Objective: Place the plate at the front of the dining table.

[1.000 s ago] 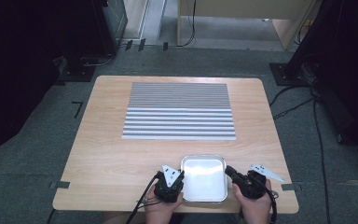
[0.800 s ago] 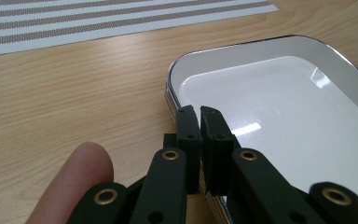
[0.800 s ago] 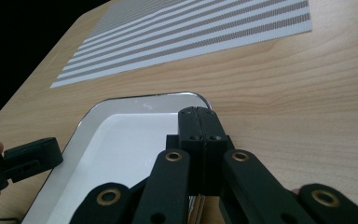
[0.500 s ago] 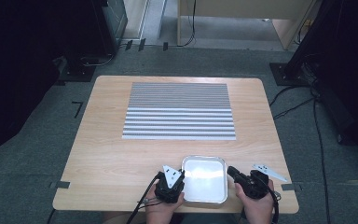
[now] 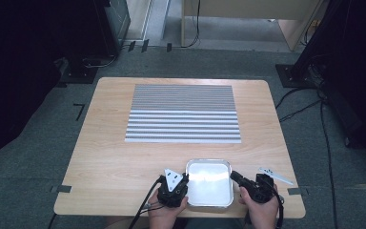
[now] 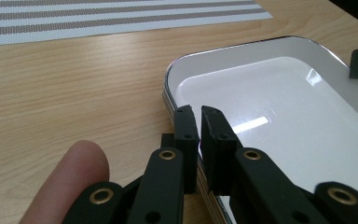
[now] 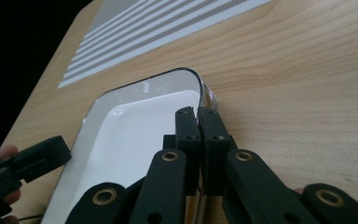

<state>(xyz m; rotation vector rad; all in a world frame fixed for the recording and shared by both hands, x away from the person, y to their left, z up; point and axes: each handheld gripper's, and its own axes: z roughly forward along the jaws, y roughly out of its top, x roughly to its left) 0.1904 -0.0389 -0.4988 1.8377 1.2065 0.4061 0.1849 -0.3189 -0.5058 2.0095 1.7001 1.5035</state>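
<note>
A white rectangular tray (image 5: 208,161) with a shiny metal rim lies empty near the table's front edge. My left gripper (image 5: 185,179) is shut on its left rim. In the left gripper view the black jaws (image 6: 199,123) pinch that rim, and the tray's bare floor (image 6: 279,107) stretches beyond them. On the opposite side my right gripper (image 5: 233,175) is shut on the right rim. Its jaws (image 7: 197,122) have just closed a touch tighter with the rim between them, close to the tray's far corner (image 7: 193,74).
A grey-and-white striped placemat (image 5: 183,114) lies flat across the middle and far half of the wooden table (image 5: 109,157). Dark stands and cables surround the table on the floor. A person's hand holds each gripper at the front edge.
</note>
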